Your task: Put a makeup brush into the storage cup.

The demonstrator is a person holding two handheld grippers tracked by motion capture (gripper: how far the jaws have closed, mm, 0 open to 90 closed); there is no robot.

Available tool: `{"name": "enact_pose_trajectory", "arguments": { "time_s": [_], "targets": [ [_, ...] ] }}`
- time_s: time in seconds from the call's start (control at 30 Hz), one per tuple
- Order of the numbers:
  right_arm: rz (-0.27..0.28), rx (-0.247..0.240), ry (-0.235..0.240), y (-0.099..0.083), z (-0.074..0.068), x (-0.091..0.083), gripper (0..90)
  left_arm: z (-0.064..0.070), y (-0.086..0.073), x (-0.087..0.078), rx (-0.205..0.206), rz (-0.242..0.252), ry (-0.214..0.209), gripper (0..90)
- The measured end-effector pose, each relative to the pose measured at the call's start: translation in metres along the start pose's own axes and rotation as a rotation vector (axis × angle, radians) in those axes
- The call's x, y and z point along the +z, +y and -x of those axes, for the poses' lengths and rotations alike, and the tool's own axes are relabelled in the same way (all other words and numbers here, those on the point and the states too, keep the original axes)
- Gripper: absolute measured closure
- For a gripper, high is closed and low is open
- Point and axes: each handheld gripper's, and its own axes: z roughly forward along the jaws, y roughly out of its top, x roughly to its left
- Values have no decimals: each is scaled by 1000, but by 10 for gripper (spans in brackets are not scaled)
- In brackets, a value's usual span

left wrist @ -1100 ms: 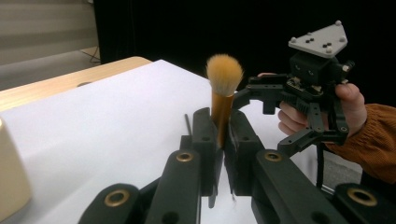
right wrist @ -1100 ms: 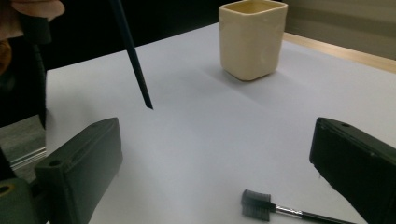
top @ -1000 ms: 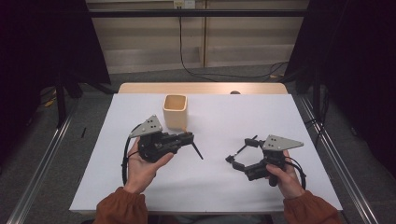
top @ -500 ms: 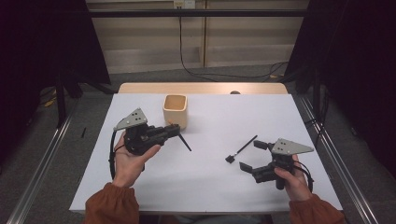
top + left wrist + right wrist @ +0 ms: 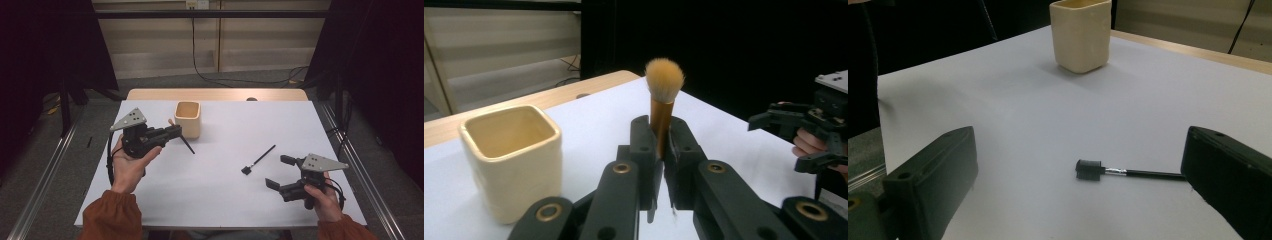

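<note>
Light falls evenly from above onto the white-covered desk, which is bright, while the surroundings on both sides sink into near-black. Shadows are soft and short: a faint grey patch lies beside the cream square ceramic cup in the right gripper view. No harsh glare shows. In the left gripper view the fluffy tan head of the gold-handled makeup brush is slightly soft, and the left claw close to the lens is blurred. In the right gripper view the near black jaws are out of focus.
</note>
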Motion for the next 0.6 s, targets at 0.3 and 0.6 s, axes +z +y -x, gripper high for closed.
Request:
{"name": "enact_pose_trajectory", "arguments": {
  "time_s": [0.3,0.6],
  "targets": [
    [26,7,-22,-8,2,-17,14,-12,6,0,8,-7,39,841],
    [36,-2,-24,-13,1,-17,13,-15,14,-1,28,17,64,841]
  ]
}}
